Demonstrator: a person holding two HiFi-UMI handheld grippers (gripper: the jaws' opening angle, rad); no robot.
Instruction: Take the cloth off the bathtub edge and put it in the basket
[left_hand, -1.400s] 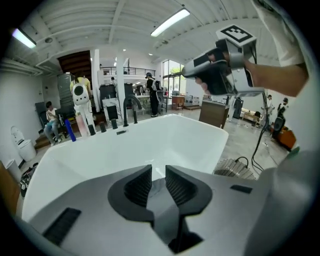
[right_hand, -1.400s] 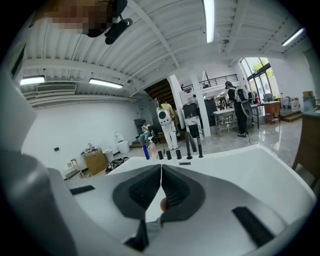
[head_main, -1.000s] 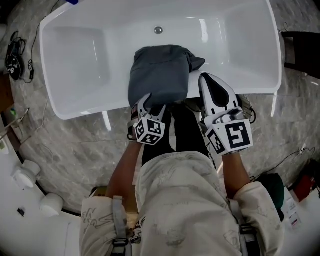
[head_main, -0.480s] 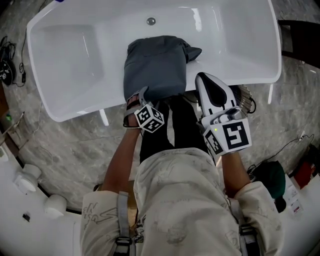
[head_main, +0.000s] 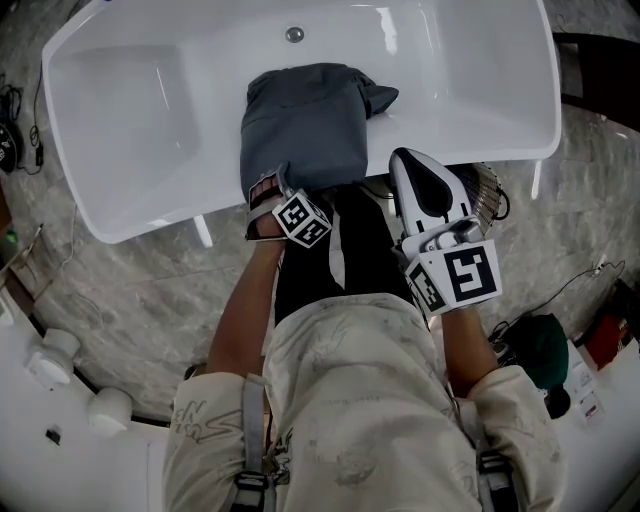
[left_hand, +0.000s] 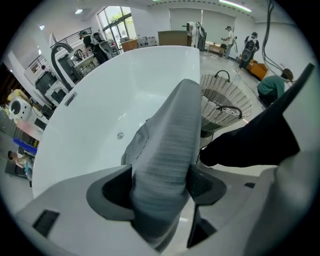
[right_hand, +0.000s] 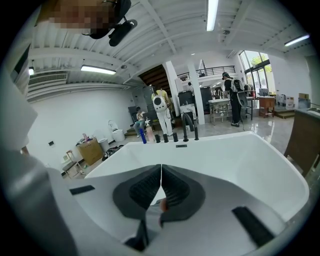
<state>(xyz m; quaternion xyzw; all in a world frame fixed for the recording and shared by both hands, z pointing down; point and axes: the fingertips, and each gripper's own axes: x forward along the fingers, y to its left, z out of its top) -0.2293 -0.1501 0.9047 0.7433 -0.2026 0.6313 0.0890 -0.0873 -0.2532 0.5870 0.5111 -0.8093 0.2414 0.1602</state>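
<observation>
Bathtub (head_main: 150, 110) — basket (head_main: 487, 188) seemingly behind right gripper (head_main: 412, 162)

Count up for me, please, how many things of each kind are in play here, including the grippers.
Bathtub: 1
Grey cloth: 1, draped over the bathtub edge
Wire basket: 1
Grippers: 2. The left gripper has just been opening its fingers and the cloth is between them. The right gripper has its fingers shut.
Total: 5
</observation>
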